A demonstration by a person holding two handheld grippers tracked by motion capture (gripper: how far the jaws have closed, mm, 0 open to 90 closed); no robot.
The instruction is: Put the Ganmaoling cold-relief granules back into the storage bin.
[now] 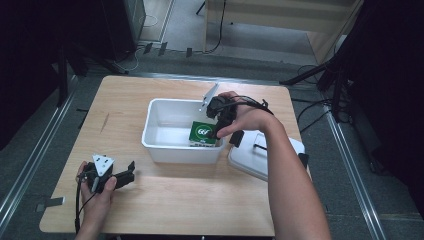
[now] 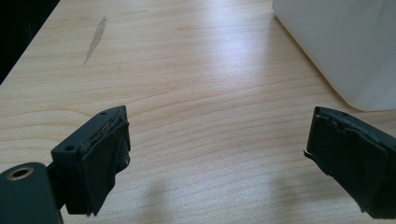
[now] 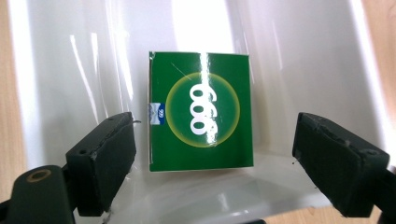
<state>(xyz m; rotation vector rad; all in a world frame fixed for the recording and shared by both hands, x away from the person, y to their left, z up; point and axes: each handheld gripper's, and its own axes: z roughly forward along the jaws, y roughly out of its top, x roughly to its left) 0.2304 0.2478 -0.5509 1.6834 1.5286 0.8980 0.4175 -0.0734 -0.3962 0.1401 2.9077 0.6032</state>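
Observation:
A green box (image 1: 204, 133) with a white "666" in a yellow ring lies inside the white plastic bin (image 1: 175, 152) at the table's middle, against its right wall. My right gripper (image 1: 218, 129) points down over the box, jaws open. In the right gripper view the box (image 3: 201, 112) rests on the bin floor (image 3: 70, 70) beyond the right gripper (image 3: 214, 123), whose pads stand wide apart and clear of it. My left gripper (image 1: 131, 172) rests near the table's front left, open and holding nothing. In the left gripper view the left gripper (image 2: 219, 121) frames bare wood, with the bin wall (image 2: 341, 46) at the upper right.
A white lid (image 1: 260, 155) lies on the table just right of the bin, under the right forearm. The wooden table (image 1: 175, 200) has bare room in front of the bin and to its left. Dark stands and cables ring the table on the floor.

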